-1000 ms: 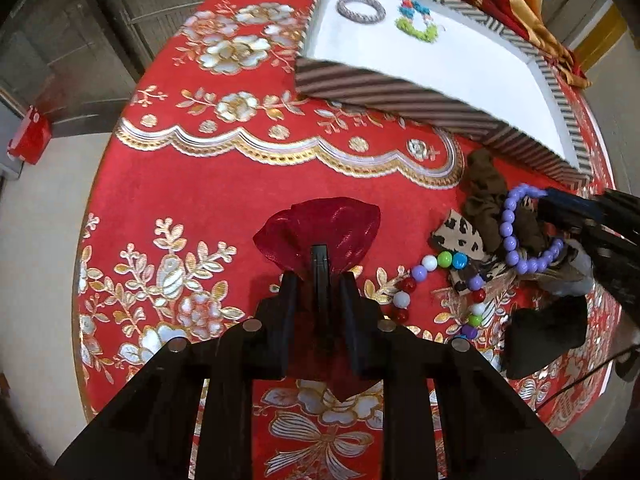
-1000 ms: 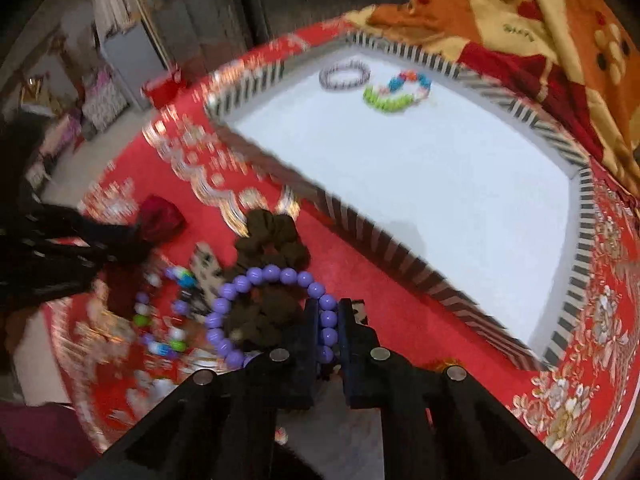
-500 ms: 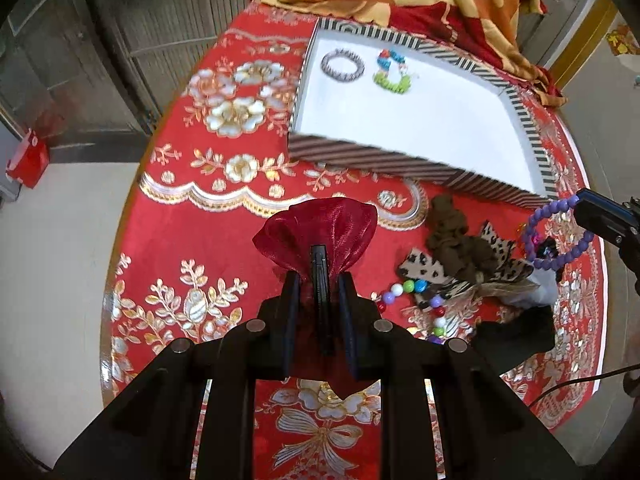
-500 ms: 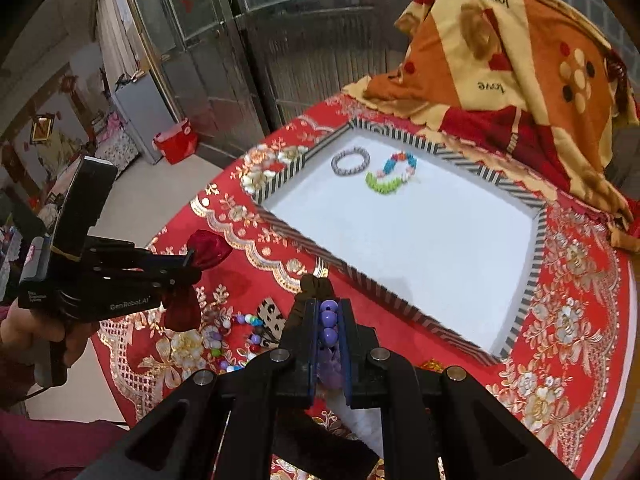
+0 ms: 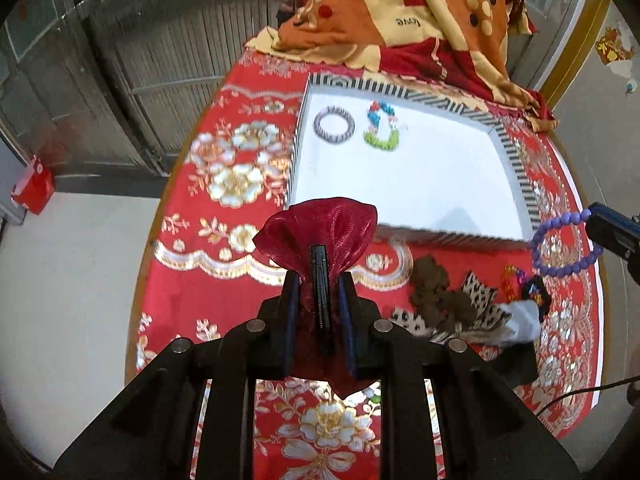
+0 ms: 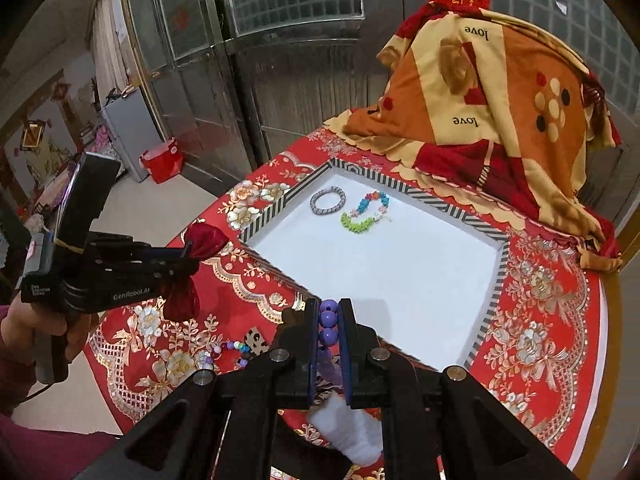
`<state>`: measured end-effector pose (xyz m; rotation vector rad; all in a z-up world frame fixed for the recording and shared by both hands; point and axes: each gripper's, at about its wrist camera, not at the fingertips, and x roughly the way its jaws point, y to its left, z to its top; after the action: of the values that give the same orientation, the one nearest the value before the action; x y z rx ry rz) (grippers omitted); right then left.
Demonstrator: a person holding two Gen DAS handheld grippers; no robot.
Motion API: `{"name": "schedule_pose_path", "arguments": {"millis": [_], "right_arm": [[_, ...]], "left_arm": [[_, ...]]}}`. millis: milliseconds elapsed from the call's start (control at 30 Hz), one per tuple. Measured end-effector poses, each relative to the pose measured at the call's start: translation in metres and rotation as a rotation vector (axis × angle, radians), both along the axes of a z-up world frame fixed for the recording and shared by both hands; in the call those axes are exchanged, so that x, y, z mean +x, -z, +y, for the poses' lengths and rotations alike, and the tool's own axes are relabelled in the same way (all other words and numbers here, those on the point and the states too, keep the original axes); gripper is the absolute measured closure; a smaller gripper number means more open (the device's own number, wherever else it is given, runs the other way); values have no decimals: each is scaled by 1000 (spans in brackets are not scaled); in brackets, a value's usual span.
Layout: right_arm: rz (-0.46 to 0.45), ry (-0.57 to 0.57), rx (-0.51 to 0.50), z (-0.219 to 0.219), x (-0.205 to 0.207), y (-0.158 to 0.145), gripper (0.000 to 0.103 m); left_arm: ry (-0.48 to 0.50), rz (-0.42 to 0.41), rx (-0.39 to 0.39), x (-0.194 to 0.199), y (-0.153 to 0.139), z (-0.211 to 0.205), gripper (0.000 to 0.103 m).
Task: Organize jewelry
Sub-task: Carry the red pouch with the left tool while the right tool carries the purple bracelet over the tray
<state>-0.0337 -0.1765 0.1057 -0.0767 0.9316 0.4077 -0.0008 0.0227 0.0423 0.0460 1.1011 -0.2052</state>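
Note:
My left gripper [image 5: 318, 276] is shut on the neck of a dark red satin pouch [image 5: 320, 228], held up above the red tablecloth; the pouch [image 6: 206, 240] also shows from the side in the right wrist view. My right gripper [image 6: 329, 312] is shut on a purple bead bracelet [image 6: 328, 318], which hangs as a loop [image 5: 560, 240] at the right in the left wrist view. A white tray with a striped rim [image 6: 500, 264] holds a silver bracelet [image 6: 328, 200] and a multicoloured bead bracelet [image 6: 366, 212].
On the cloth near the tray's front lie a brown scrunchie [image 5: 434, 296], a leopard-print scrunchie [image 5: 476, 300], a coloured bead string [image 6: 236, 348] and white and black soft items [image 5: 524, 320]. An orange patterned blanket [image 6: 500, 100] is heaped behind the tray. A hand [image 6: 24, 332] grips the left tool.
Both grippers have risen above the table with their loads. The purple bracelet has come up off the scrunchies, and the tray now lies farther below both cameras.

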Motion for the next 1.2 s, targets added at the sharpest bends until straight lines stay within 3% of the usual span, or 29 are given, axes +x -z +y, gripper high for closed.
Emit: {"name": "schedule_pose_path", "arguments": {"millis": [700,1200], "right_arm": [[-35,10,15,-3,17,-18,95],[-26,11,0,-15,49,-13,95]], "left_arm": [[14,-93,17,22,-31,-24,85],[-5,-58,21,47,-23,-30,85]]}}
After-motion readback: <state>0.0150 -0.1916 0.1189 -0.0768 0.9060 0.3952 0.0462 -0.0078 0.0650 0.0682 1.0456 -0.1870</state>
